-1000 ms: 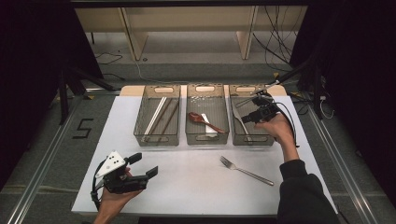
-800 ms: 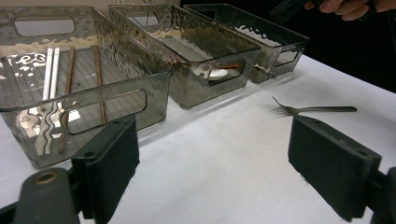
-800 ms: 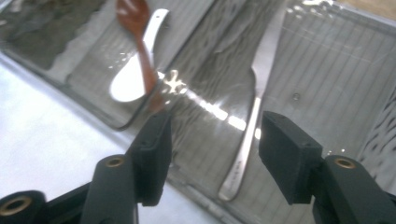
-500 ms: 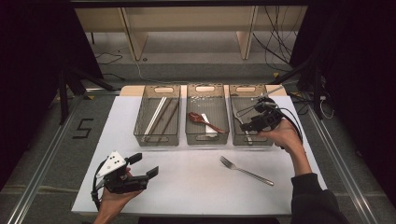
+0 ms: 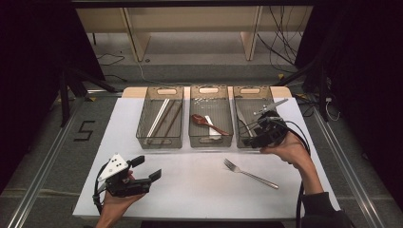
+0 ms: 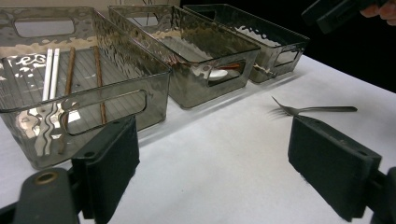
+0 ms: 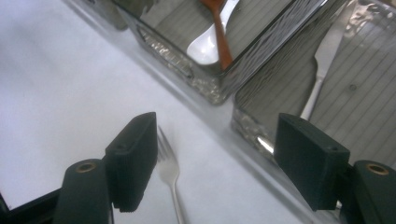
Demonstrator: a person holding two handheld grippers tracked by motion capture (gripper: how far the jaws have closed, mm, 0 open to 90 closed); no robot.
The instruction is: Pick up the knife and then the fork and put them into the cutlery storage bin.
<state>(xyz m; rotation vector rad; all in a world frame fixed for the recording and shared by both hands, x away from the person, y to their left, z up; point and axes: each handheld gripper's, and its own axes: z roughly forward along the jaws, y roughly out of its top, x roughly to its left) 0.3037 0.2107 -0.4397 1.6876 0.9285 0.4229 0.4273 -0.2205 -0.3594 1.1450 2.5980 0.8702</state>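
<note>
The right gripper [image 5: 260, 137] hangs over the near end of the right bin [image 5: 236, 114]. Its jaws have just been opening and now stand wide with nothing between them. The left gripper [image 5: 145, 170] rests at the near left of the table [image 5: 199, 190], jaws open and empty.

The fork [image 5: 250, 173] lies flat on the table, just in front of the middle bin [image 5: 192, 118] and right bin, tines toward the bins.

Risks:
- The fork is thin and lies flat. Jaws closing too high would probably slip over it or push it along the table.
- A descent close to the bin wall could knock the right bin.

Contents:
- Left bin [image 5: 140, 128]: chopsticks [image 5: 164, 118].
- Middle bin: a white spoon [image 7: 210, 43] and a brown spoon [image 5: 208, 123].
- Right bin: a knife [image 7: 322, 65].
</note>
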